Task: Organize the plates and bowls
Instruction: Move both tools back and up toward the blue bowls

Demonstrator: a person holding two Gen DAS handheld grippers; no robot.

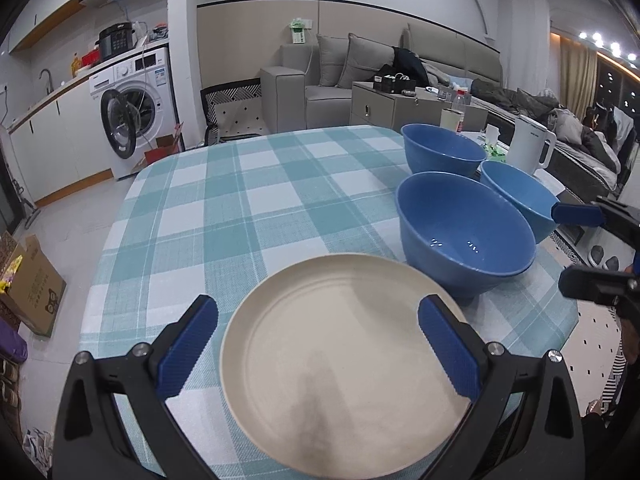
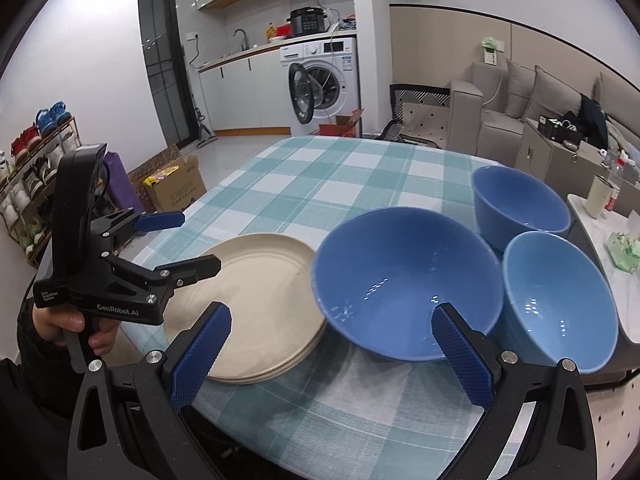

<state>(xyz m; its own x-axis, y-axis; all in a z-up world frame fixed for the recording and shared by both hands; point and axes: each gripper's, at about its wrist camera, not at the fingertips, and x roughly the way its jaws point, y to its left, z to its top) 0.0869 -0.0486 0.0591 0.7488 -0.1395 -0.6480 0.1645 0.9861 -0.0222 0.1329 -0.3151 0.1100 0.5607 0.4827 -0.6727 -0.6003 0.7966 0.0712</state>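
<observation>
A stack of cream plates (image 1: 344,364) (image 2: 256,300) lies on the checked tablecloth near the front edge. My left gripper (image 1: 318,348) (image 2: 188,242) hovers over it, open, with nothing gripped. Three blue bowls stand to the right: a large one (image 1: 464,232) (image 2: 404,276) touching the plates' rim, one behind it (image 1: 442,152) (image 2: 520,208), and one at the table's right edge (image 1: 516,196) (image 2: 560,300). My right gripper (image 2: 332,356) (image 1: 578,248) is open in front of the large bowl and holds nothing.
A side table to the right carries a white kettle (image 1: 528,144), a cup (image 2: 600,196) and green wrappers. A hand (image 2: 72,324) holds the left gripper. A cardboard box (image 2: 176,188) and a shoe rack (image 2: 36,184) stand on the floor at the left.
</observation>
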